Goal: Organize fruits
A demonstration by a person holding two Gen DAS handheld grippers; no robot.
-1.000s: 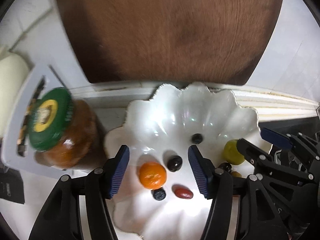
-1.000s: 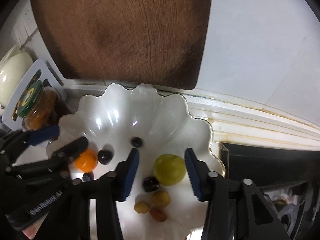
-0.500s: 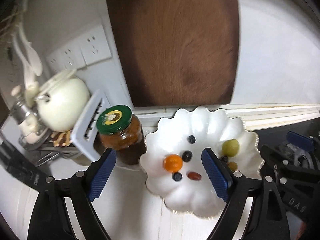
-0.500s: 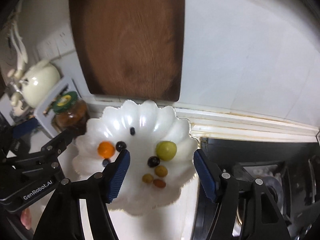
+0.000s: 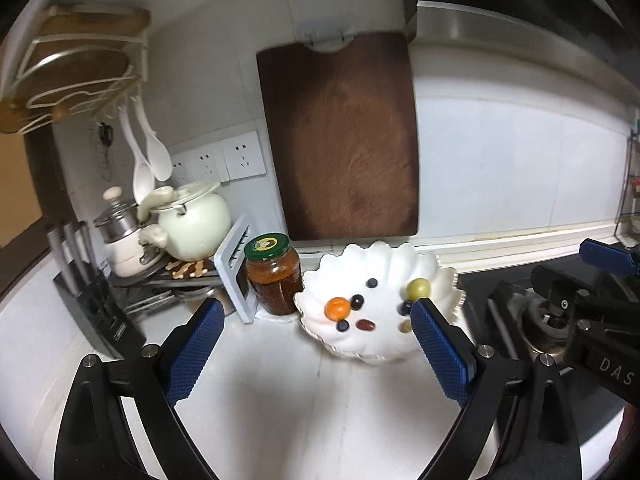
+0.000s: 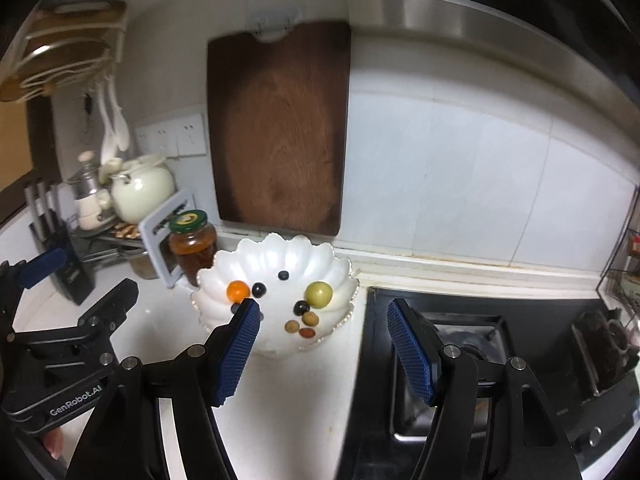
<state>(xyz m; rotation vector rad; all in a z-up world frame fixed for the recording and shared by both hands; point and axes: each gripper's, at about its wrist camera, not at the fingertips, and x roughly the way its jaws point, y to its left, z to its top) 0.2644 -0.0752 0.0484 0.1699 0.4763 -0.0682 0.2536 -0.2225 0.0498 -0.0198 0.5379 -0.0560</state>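
Observation:
A white scalloped dish point(image 5: 380, 252) point(image 6: 276, 240) stands on the counter by the wall. In it lie an orange fruit point(image 5: 338, 308) point(image 6: 237, 291), a green fruit point(image 5: 418, 288) point(image 6: 319, 293), a red date point(image 5: 365, 325), several dark berries and a few small brown fruits point(image 6: 310, 318). My left gripper point(image 5: 316, 305) hovers back from the dish, its jaws opening wide, nothing between them. My right gripper point(image 6: 323, 304) hangs over the dish's near right side, jaws also opening and empty. Each gripper shows in the other's view, the right point(image 5: 600, 280) and the left point(image 6: 80, 300).
A green-lidded jar point(image 5: 274, 276) and a white slotted stand point(image 5: 236, 264) sit just left of the dish. A brown cutting board point(image 5: 340, 140) leans on the wall behind. A cream pot point(image 5: 196, 220) and knife block point(image 5: 96, 300) are far left; a gas hob point(image 6: 480, 340) lies right.
Both grippers have drawn back and up from close over the dish, and their jaws have spread wider. The fruits lie where they were.

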